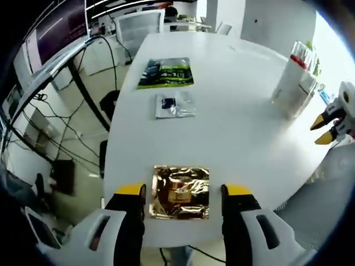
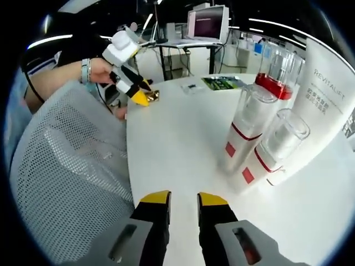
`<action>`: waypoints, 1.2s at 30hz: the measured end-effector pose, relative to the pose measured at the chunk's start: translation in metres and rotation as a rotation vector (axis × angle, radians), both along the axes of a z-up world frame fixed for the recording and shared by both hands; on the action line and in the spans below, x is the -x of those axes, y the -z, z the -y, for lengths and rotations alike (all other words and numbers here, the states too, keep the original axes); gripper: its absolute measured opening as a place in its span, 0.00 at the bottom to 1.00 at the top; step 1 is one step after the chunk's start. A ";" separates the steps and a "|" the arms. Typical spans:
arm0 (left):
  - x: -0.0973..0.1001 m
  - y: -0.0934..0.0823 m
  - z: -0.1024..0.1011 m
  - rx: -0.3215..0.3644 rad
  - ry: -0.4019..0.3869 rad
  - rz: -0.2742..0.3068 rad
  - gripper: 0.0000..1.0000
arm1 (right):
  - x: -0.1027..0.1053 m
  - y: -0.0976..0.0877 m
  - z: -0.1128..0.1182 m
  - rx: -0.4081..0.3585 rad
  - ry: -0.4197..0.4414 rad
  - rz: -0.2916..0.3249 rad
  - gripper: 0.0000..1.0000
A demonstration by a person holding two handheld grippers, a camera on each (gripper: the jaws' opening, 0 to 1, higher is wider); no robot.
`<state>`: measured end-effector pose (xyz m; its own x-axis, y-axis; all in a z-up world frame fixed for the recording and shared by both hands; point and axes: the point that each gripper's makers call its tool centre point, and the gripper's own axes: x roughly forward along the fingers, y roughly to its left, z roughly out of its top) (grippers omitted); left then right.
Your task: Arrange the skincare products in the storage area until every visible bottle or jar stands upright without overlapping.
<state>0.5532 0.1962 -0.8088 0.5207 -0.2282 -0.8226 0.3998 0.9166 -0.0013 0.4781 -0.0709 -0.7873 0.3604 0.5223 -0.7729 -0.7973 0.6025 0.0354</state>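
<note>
Skincare bottles (image 2: 260,138) stood upright on the tabletop (image 2: 183,144).
Your right hand-held gripper (image 2: 183,198) and left hand-held gripper (image 1: 184,190) were released, empty; approach bottles slowly.

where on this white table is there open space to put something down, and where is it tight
Widest bare stretch: the white table between the gold foil sachet, the clear plastic sachet and the standing clear bottles with red bands. Also bare: the near edge ahead of the right tongs. Crowded: around the bottles and the white REVITALIFT tube, packed close together.
</note>
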 end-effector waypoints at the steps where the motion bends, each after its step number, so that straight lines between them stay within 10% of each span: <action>1: 0.000 0.000 0.001 0.002 0.003 0.009 0.56 | 0.000 0.000 0.000 0.001 0.000 0.000 0.12; 14: -0.004 -0.006 0.005 0.103 -0.072 0.056 0.42 | 0.001 0.000 0.001 -0.003 0.005 -0.008 0.12; 23: -0.005 -0.048 0.032 0.283 -0.035 0.141 0.43 | -0.004 -0.013 -0.005 -0.095 0.037 -0.005 0.13; 30: 0.000 -0.082 0.084 0.396 0.118 0.189 0.43 | -0.019 -0.050 -0.016 -0.349 0.132 0.031 0.14; 36: 0.008 -0.111 0.127 0.413 0.261 0.219 0.43 | -0.021 -0.090 -0.031 -0.675 0.197 -0.061 0.21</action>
